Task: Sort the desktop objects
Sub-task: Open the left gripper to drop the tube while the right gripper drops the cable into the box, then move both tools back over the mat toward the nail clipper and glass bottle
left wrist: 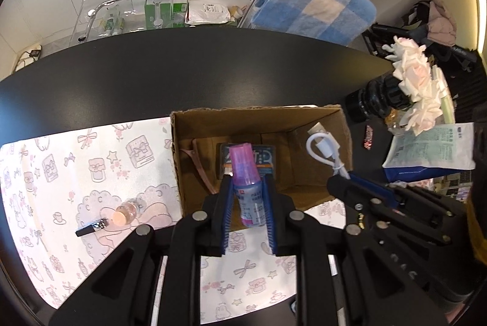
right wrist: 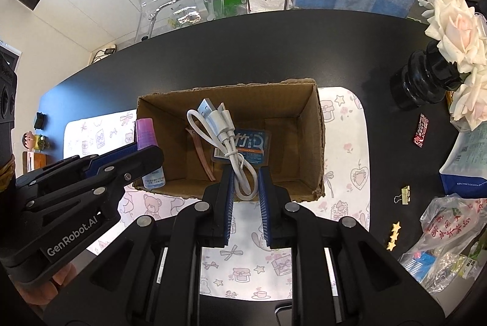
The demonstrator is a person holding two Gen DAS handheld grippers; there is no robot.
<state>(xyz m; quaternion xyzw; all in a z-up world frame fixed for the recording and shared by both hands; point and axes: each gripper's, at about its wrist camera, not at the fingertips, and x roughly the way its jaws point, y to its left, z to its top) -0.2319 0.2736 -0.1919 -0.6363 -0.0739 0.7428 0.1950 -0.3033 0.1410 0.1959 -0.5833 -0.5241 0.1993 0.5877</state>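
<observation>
- Already in the cardboard box (right wrist: 316, 143): a pink hair clip (right wrist: 199, 152) and a blue floss pack (right wrist: 252, 147)
- Left gripper (left wrist: 248, 201) clamps a spray bottle (left wrist: 248, 189) with a pink cap, held over the box's near edge
- Right gripper (right wrist: 246, 189) pinches a coiled white USB cable (right wrist: 225, 143) above the box
- Left to sort, as I judge it: a small bottle (left wrist: 127, 211) and nail clipper (left wrist: 92, 228) on the patterned mat (left wrist: 76, 161), plus a binder clip (right wrist: 404, 194) and star clip (right wrist: 393, 236) on the black table (right wrist: 213, 64)
</observation>
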